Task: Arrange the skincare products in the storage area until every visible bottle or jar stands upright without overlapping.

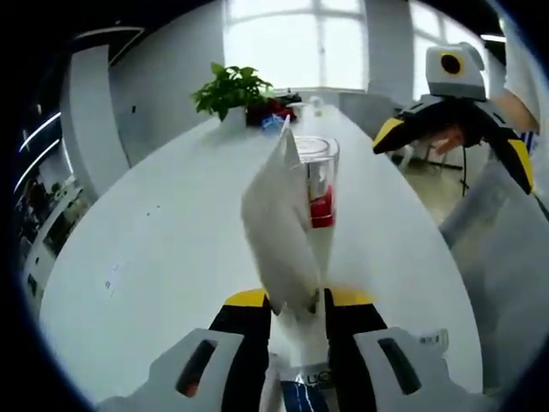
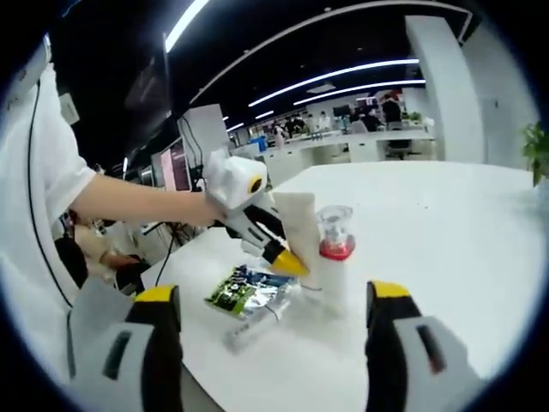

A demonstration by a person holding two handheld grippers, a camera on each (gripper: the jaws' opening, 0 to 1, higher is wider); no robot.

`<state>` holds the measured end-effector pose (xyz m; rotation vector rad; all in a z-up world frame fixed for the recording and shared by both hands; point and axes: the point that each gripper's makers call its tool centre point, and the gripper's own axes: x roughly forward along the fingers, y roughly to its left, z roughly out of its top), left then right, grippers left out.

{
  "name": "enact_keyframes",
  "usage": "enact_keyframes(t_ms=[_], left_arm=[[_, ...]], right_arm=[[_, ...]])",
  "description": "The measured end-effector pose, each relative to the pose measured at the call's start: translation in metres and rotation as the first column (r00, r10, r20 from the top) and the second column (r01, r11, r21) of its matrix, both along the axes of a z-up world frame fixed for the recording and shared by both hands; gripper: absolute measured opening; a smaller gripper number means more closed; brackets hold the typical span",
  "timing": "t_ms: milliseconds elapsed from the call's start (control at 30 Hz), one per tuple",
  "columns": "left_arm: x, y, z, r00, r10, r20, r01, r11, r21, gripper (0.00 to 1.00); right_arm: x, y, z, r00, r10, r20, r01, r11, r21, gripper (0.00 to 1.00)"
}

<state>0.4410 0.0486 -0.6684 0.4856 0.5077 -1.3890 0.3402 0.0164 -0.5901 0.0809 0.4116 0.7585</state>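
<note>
My left gripper (image 1: 296,302) is shut on a white flat-ended tube (image 1: 274,215) that rises tilted between its yellow-tipped jaws. Just behind the tube a white bottle (image 1: 321,184) with a clear cap and red collar stands upright on the white table (image 1: 154,232). In the right gripper view the left gripper (image 2: 279,249) holds the tube (image 2: 300,225) beside that bottle (image 2: 334,249). My right gripper (image 2: 274,293) stands open with nothing between its jaws. It also hangs open above the table's right side in the left gripper view (image 1: 455,150).
Green and blue sachets (image 2: 244,292) lie flat on the table (image 2: 446,223) near the bottle. A potted plant (image 1: 230,90) and small items sit at the far end. A person's arm (image 2: 129,202) reaches in from the left. Desks stand beyond.
</note>
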Motion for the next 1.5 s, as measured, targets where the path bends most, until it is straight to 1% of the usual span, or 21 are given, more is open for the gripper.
enact_keyframes(t_ms=[67, 167, 233, 267, 400, 533, 767, 867, 933, 967, 1100, 1267, 1367, 1500], left_arm=[[-0.001, 0.000, 0.000, 1.000, 0.000, 0.000, 0.000, 1.000, 0.003, 0.28], [0.000, 0.001, -0.002, 1.000, 0.005, -0.002, -0.005, 1.000, 0.009, 0.30], [0.001, 0.002, -0.001, 1.000, 0.019, -0.007, -0.019, 1.000, 0.011, 0.32], [0.000, 0.003, -0.001, 0.999, 0.039, -0.026, -0.038, 0.999, 0.011, 0.34], [0.000, 0.007, -0.002, 0.998, 0.060, -0.031, -0.059, 0.998, 0.028, 0.43], [-0.002, 0.014, -0.003, 0.995, 0.086, -0.041, -0.084, 0.996, 0.040, 0.46], [-0.009, 0.028, -0.003, 0.985, 0.160, -0.069, -0.157, 0.987, 0.045, 0.55], [-0.014, 0.035, -0.003, 0.977, 0.194, -0.086, -0.190, 0.981, 0.049, 0.58], [-0.019, 0.041, -0.006, 0.969, 0.223, -0.106, -0.217, 0.974, 0.067, 0.59], [-0.020, 0.042, -0.007, 0.968, 0.226, -0.108, -0.220, 0.973, 0.068, 0.61], [-0.031, 0.051, -0.011, 0.955, 0.264, -0.135, -0.254, 0.964, 0.084, 0.64], [-0.042, 0.063, -0.014, 0.941, 0.304, -0.149, -0.292, 0.952, 0.095, 0.70], [-0.047, 0.070, -0.013, 0.929, 0.335, -0.157, -0.324, 0.941, 0.094, 0.74], [-0.056, 0.078, -0.011, 0.917, 0.365, -0.160, -0.354, 0.931, 0.093, 0.76]], right_arm=[[0.000, -0.001, 0.000, 1.000, -0.003, 0.001, 0.003, 1.000, -0.001, 0.90], [-0.001, -0.001, 0.001, 1.000, -0.006, 0.001, 0.006, 1.000, -0.001, 0.90], [-0.001, -0.001, 0.001, 1.000, -0.007, 0.002, 0.007, 1.000, 0.000, 0.90], [-0.001, -0.001, 0.002, 1.000, -0.007, 0.002, 0.007, 1.000, 0.000, 0.90], [-0.002, 0.000, 0.003, 1.000, -0.007, 0.006, 0.007, 1.000, 0.000, 0.90], [-0.003, 0.000, 0.005, 1.000, -0.005, 0.012, 0.006, 1.000, -0.004, 0.90], [-0.005, -0.005, 0.007, 1.000, -0.018, 0.020, 0.018, 1.000, -0.014, 0.90], [-0.007, -0.007, 0.008, 0.999, -0.026, 0.018, 0.027, 1.000, -0.012, 0.90], [-0.007, -0.007, 0.008, 0.999, -0.031, 0.017, 0.031, 0.999, -0.012, 0.90], [-0.007, -0.008, 0.008, 0.999, -0.032, 0.016, 0.033, 0.999, -0.013, 0.90], [-0.009, -0.008, 0.006, 0.999, -0.036, 0.011, 0.037, 0.999, -0.016, 0.90], [-0.011, -0.009, 0.004, 0.999, -0.039, 0.005, 0.039, 0.999, -0.018, 0.90], [-0.013, -0.009, 0.004, 0.999, -0.042, 0.001, 0.042, 0.999, -0.014, 0.90], [-0.015, -0.012, 0.003, 0.998, -0.056, -0.006, 0.056, 0.998, -0.011, 0.90]])
